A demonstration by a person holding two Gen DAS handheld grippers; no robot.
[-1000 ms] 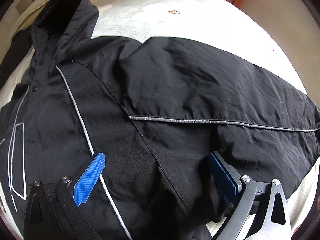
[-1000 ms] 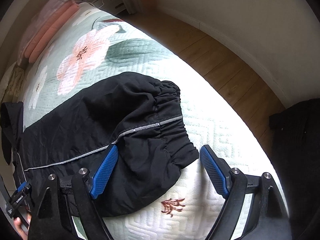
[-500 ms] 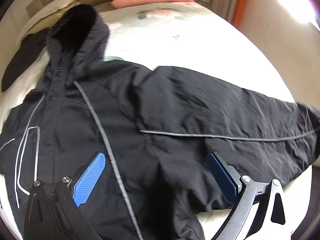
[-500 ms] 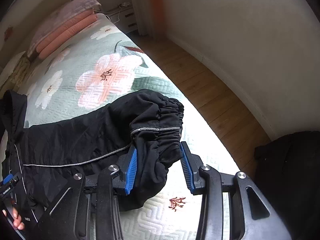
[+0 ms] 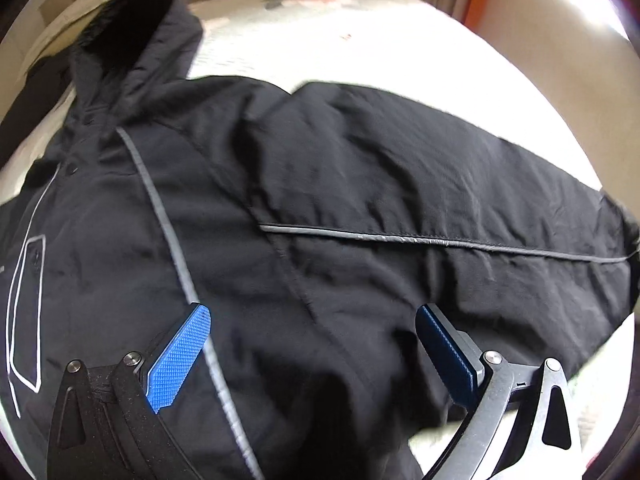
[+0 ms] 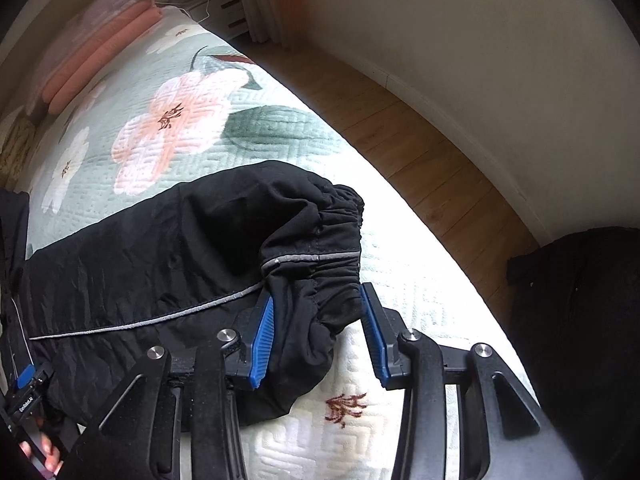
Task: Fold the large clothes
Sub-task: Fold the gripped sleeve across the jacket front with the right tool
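Observation:
A black hooded jacket with grey reflective piping lies spread on a bed, its hood at the top left and one sleeve stretched out to the right. My left gripper is open, hovering just above the jacket near the armpit. In the right wrist view the sleeve's elastic cuff is bunched and lifted off the quilt. My right gripper is shut on the lower part of that cuff, its blue pads pressing the fabric from both sides.
The bed has a pale green quilt with pink flowers. Folded pink bedding lies at its head. Wooden floor and a white wall run along the bed's right edge. A dark garment lies at the right.
My right gripper closed on the sleeve cuff and lifted it off the quilt. My left gripper stayed open and shifted slightly over the jacket body.

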